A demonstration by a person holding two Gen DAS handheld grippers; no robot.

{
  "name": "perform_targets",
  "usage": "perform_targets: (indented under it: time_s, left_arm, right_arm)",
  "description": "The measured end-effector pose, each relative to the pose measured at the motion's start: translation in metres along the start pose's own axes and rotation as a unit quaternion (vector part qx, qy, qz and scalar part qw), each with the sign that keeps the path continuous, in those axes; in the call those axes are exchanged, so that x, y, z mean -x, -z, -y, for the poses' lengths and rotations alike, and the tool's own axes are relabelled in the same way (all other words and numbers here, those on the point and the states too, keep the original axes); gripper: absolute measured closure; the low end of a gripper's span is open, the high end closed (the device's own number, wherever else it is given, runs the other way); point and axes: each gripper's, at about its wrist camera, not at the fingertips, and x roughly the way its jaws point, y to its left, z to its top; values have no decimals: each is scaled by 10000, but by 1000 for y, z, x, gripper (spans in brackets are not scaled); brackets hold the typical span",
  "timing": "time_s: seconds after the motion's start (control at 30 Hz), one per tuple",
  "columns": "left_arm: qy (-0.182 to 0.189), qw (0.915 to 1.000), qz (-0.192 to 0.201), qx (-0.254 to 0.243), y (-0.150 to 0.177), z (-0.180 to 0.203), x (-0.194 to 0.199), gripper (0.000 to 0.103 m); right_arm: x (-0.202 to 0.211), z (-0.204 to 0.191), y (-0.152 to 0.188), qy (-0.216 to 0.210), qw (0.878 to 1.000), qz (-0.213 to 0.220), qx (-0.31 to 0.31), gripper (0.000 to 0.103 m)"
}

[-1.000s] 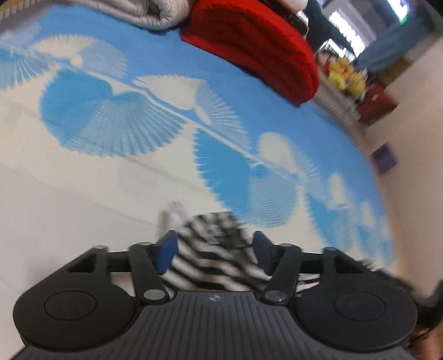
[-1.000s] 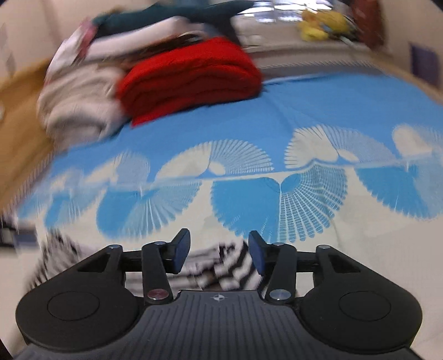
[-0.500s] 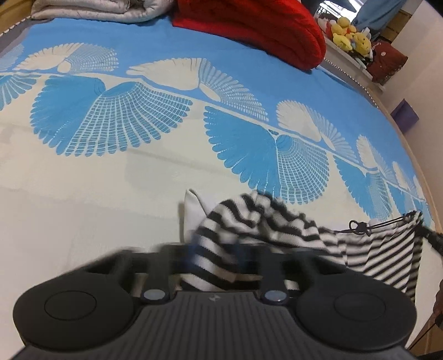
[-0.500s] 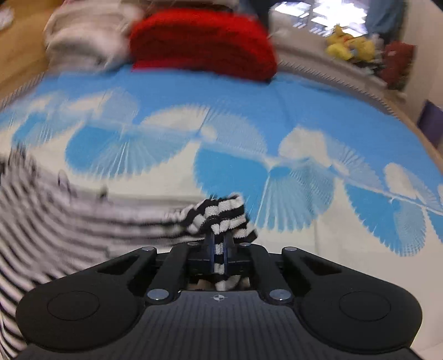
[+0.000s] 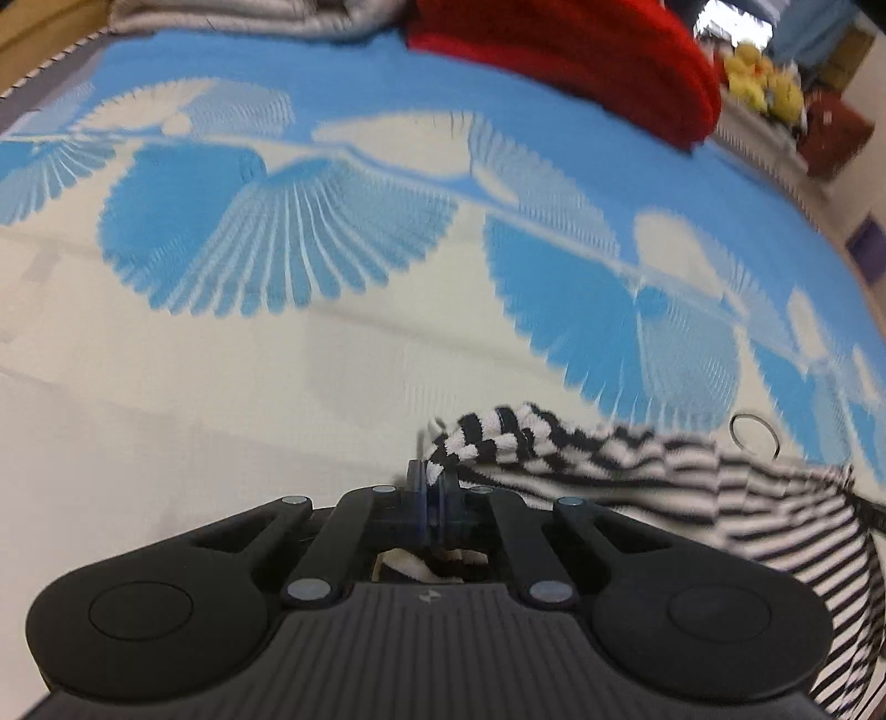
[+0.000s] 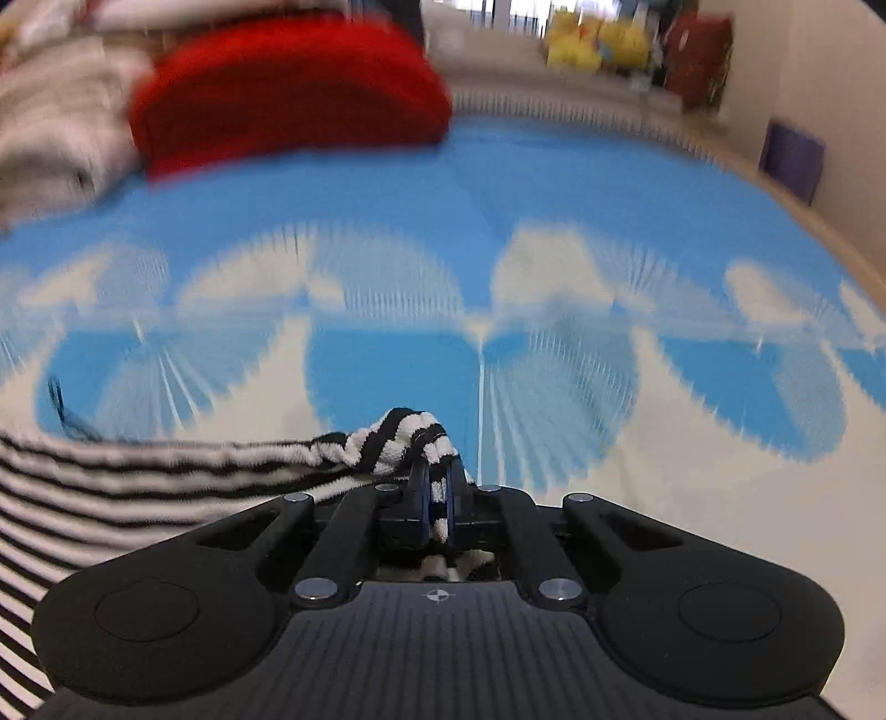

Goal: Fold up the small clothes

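Observation:
A black-and-white striped garment (image 5: 692,487) with a dark drawstring hangs stretched between my two grippers above the bed. My left gripper (image 5: 433,487) is shut on one bunched edge of it, and the cloth runs off to the right. My right gripper (image 6: 434,487) is shut on the other bunched edge (image 6: 398,437), and the cloth runs off to the left (image 6: 111,487). Both views are motion-blurred.
The bed cover (image 5: 277,249) is blue and cream with fan shapes. A folded red knit (image 5: 581,50) and grey-white bedding (image 5: 238,16) lie at the far edge. Yellow plush toys (image 6: 592,33) sit on a ledge behind. A wall (image 6: 819,66) stands at right.
Both grippers were open over the garment a second ago. They have shut on its edges and lifted it, stretching it between them.

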Motion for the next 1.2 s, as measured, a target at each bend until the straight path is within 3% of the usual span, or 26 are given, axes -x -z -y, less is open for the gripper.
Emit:
perform_targets:
  time_s: [0.13,0.2,0.23,0.3,0.33,0.47,0.6,0.7,0.77,0.87,1.0,1.13,1.2]
  left_arm:
    - [-121,9993,-245,-242,4,4,-4,91]
    - [-219,9992,-281,-204,5,4,4,79]
    - [-194,9993,-298,-135,6,3,10,78]
    - [-8,9994,-352,38,9,-1,29,75]
    - [96,9992,-348,160,11,-4,42,74]
    - [606,9940,-221,884,23,-26,101,74]
    - [805,9941,-130,718,61,-35,145,73]
    - [745,9927,-370,874,102,-50,138,73]
    - [661,9856,-881,1286,114,-61,121,73]
    - [513,9899,-809,1044,113,-62,116,73]
    - [598,9830,-1200,1250,118,-68,100,73]
    - [586,9837,-1324,1069,121,-63,94,73]
    - [397,9859,-1377,864,124,-58,91,73]
  right_arm:
    - [-5,-4,3,75,10000,-56,28,95]
    - [-1,-2,4,31,10000,-75,-20,86]
    - [3,0,4,22,10000,-64,-59,83]
    - [15,10,3,10,9996,-75,-279,65]
    - [23,16,6,-68,9991,-78,-410,63]
    - [71,46,22,-570,9940,-2,-934,63]
    - [119,78,51,-959,9840,-58,-1501,62]
    - [135,93,86,-1146,9788,-377,-1657,62]
    - [134,99,107,-1102,9760,-789,-1708,62]
    - [132,101,117,-955,9763,-948,-1695,62]
    - [119,104,128,-809,9710,-1298,-1839,62]
    - [115,104,135,-699,9690,-1458,-1867,62]
    - [114,107,139,-720,9673,-1475,-1935,62]
